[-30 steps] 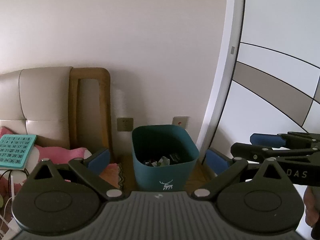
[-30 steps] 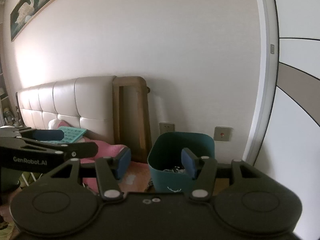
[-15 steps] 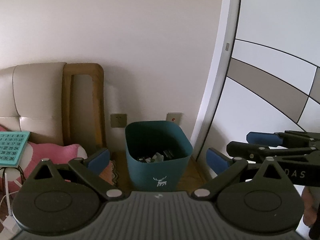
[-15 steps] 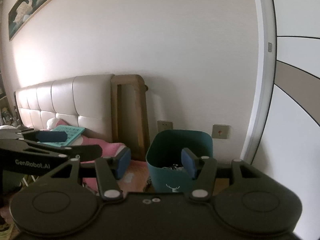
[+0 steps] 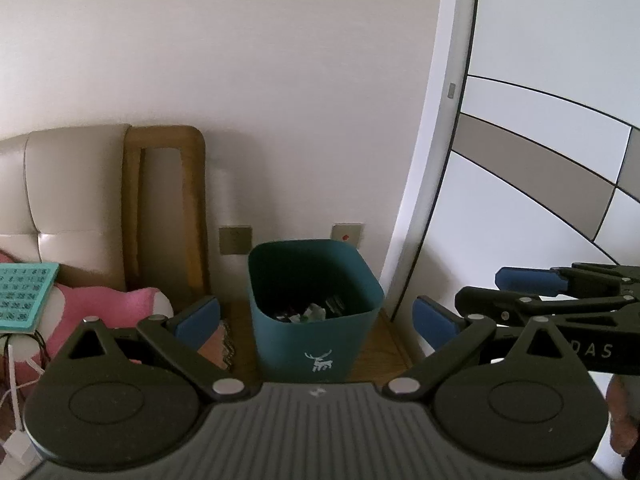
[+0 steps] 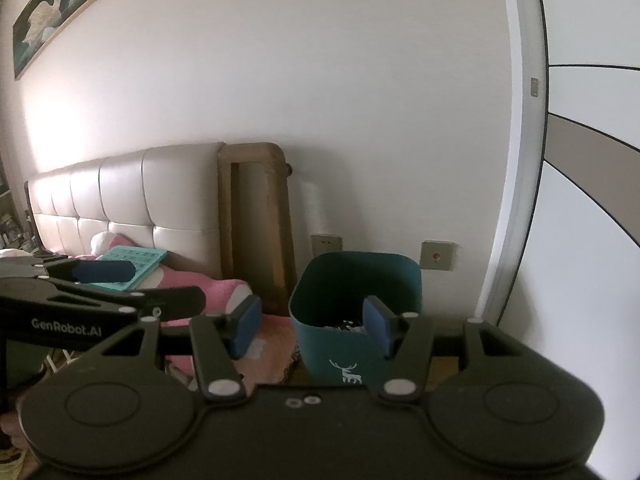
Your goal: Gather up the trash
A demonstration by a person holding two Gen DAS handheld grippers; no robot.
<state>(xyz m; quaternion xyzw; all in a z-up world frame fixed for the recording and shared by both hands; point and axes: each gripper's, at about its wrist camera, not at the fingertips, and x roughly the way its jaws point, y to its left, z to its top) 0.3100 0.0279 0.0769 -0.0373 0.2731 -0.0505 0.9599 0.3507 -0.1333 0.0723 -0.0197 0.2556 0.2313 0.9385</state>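
Only the right wrist view shows the swan painting [image 6: 60,12] above the headboard [image 6: 132,196].

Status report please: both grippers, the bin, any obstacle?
Left gripper open, empty. Right gripper open, empty. Teal bin upright, trash inside. Path clear.

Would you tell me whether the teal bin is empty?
Not empty: crumpled scraps lie at the bottom of the teal bin, well below its rim.

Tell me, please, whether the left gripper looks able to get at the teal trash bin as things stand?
Probably yes. The left gripper is open with nothing held, and the teal trash bin stands straight ahead between its fingers with nothing in between; the right gripper sits off to the side.
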